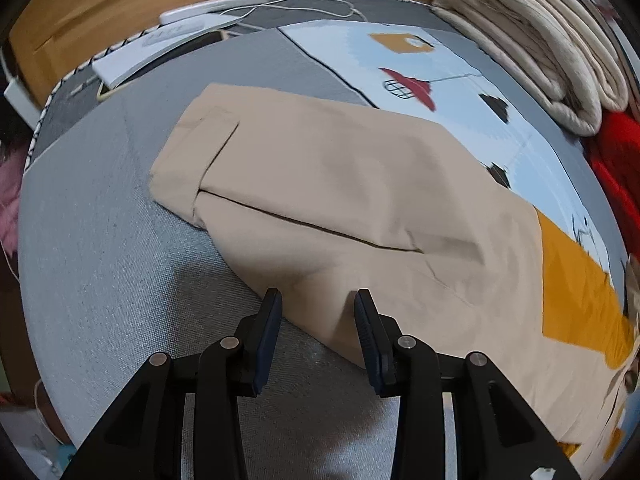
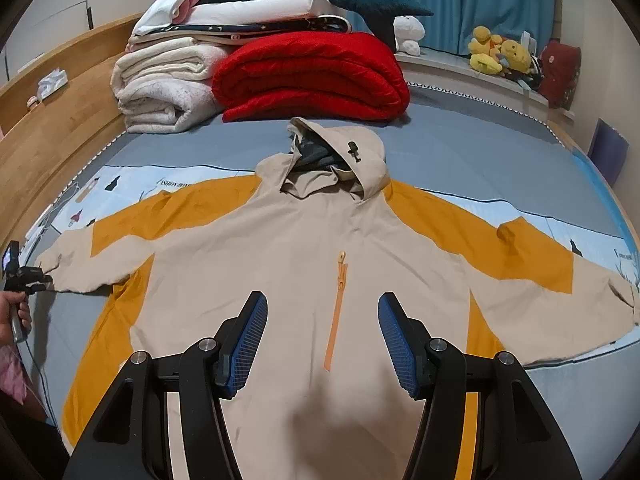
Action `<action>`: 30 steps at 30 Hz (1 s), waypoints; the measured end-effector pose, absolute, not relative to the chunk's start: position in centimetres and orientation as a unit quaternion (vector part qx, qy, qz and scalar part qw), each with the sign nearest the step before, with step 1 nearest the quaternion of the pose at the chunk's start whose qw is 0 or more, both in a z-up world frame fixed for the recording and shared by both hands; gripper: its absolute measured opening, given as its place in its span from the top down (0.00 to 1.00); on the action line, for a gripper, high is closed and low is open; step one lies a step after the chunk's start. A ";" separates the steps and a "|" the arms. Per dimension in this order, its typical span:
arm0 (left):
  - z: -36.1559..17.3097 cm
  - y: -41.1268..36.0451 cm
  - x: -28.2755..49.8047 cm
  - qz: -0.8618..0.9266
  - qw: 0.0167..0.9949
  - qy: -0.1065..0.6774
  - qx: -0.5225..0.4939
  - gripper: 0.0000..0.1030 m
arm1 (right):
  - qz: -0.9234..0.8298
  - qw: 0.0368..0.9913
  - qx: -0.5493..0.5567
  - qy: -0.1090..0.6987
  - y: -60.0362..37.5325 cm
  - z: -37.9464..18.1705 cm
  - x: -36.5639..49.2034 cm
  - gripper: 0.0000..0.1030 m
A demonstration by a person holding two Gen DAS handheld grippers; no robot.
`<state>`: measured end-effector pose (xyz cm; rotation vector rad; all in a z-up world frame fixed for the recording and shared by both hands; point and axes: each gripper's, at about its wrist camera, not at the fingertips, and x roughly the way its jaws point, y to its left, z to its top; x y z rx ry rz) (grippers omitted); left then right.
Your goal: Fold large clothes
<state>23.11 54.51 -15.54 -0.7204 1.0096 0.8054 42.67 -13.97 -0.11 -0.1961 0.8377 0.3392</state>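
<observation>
Bed (image 2: 460,152), spread jacket (image 2: 280,248), cuff (image 2: 628,300) cropped

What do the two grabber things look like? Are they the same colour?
Nearly. Both are black, with two flat fingers on hinged arms joined by round silver pins. The right gripper has bright blue ridged pads. The left gripper has darker navy pads.

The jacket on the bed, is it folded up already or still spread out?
Spread out. The jacket lies flat on the bed, front up, both sleeves stretched sideways and the hood at the top.
</observation>
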 end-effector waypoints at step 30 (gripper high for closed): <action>-0.4 36.8 35.2 0.262 0.880 0.335 -0.211 1.00 | 0.132 0.889 -0.063 0.434 -16.8 -0.2 43.7 0.77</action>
